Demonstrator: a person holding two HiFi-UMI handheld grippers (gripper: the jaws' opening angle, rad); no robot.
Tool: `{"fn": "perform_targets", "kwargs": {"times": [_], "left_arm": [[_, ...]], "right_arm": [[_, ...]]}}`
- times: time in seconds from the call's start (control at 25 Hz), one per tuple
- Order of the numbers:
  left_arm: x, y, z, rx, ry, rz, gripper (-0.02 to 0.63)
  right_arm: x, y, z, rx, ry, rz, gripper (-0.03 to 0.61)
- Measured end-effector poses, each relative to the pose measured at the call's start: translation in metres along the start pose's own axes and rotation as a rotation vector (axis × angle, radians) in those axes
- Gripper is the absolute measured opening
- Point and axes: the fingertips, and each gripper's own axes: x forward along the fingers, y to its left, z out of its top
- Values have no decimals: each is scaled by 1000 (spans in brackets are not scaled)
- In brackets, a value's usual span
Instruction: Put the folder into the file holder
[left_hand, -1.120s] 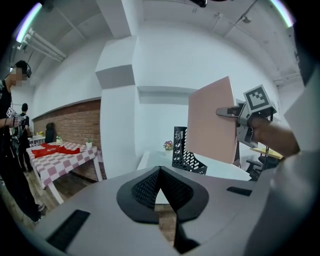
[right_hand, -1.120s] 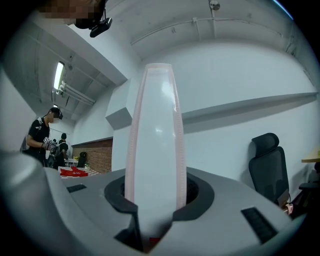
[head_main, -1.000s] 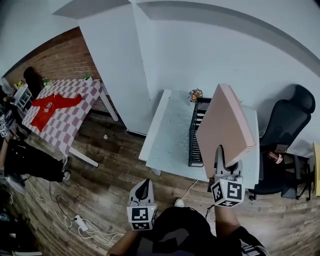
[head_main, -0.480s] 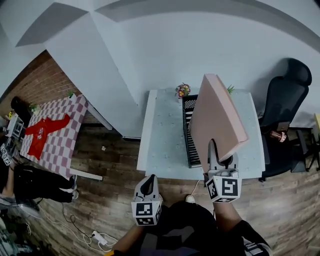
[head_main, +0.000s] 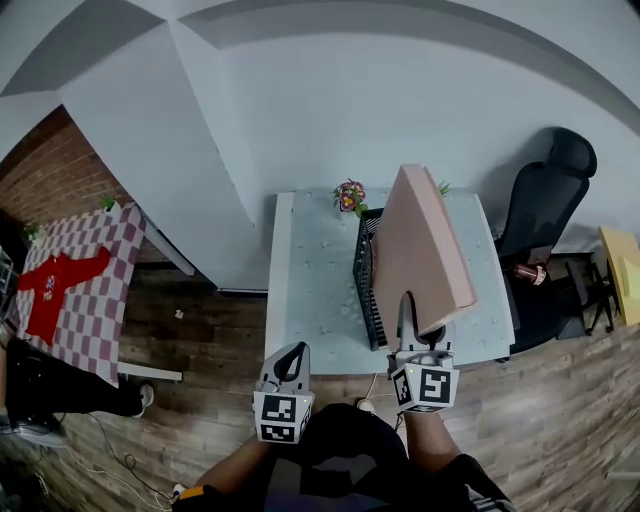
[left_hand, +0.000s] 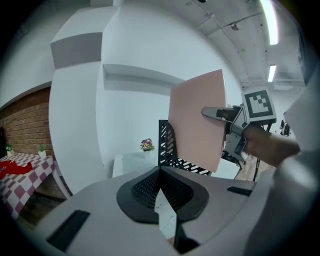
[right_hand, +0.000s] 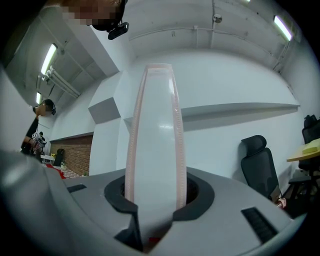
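A thick pink folder stands on edge in the air, tilted, above the black slotted file holder on the pale table. My right gripper is shut on the folder's lower corner; the right gripper view shows the folder's white spine clamped between the jaws. In the left gripper view the folder hangs over the holder. My left gripper stays low, in front of the table's near edge, its jaws closed with nothing between them.
A small pot of flowers stands at the table's far edge beside the holder. A black office chair is at the right. A checkered table with a red garment is far left. White walls rise behind the table.
The head view has swung left and down, so table and holder sit more central. The folder stays gripped by my right gripper above the holder; my left gripper keeps its place.
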Motion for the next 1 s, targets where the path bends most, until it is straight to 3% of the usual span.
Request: {"fn": "perform_targets", "kwargs": {"times": [0.6, 1.0], "left_arm": [[22, 14, 5, 92, 40, -51, 6], [26, 6, -3, 100, 70, -52, 6]], "right_arm": [[15, 7, -29, -5, -56, -1, 143], [18, 1, -70, -13, 12, 12, 151]]}}
